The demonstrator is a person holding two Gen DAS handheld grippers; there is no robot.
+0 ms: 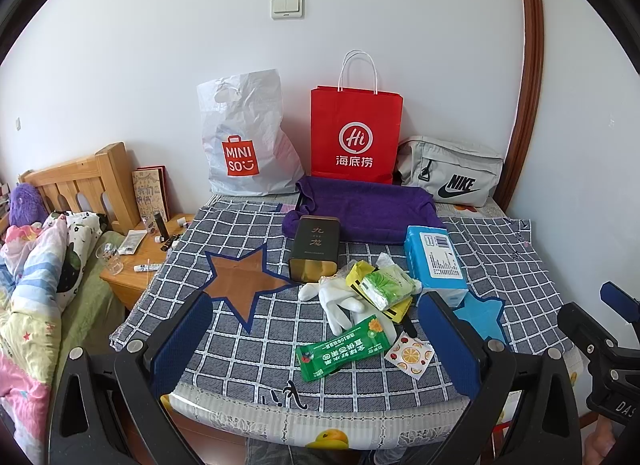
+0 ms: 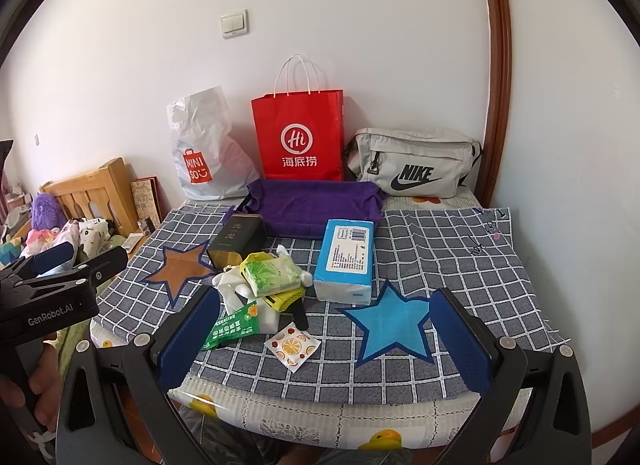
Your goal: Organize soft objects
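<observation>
Left wrist view shows we have sorted nothing yet: our left gripper (image 1: 316, 341) and right gripper (image 2: 324, 335) hover with jaws spread, empty, while the white fabric glove (image 1: 340, 297) and green tissue pack (image 1: 390, 285) lie heaped mid-worktop.

Readable text you have in view:
"MINISO" on white plastic bag (image 1: 244, 141), "Hi 海底捞" on red paper bag (image 1: 355, 137), "NIKE" on grey pouch (image 1: 450, 171), "GenRobot.AI" on left gripper (image 2: 52, 315).

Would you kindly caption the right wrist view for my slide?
Open right gripper hovers over a checked cloth strewn with soft packets, before a purple tray.
</observation>
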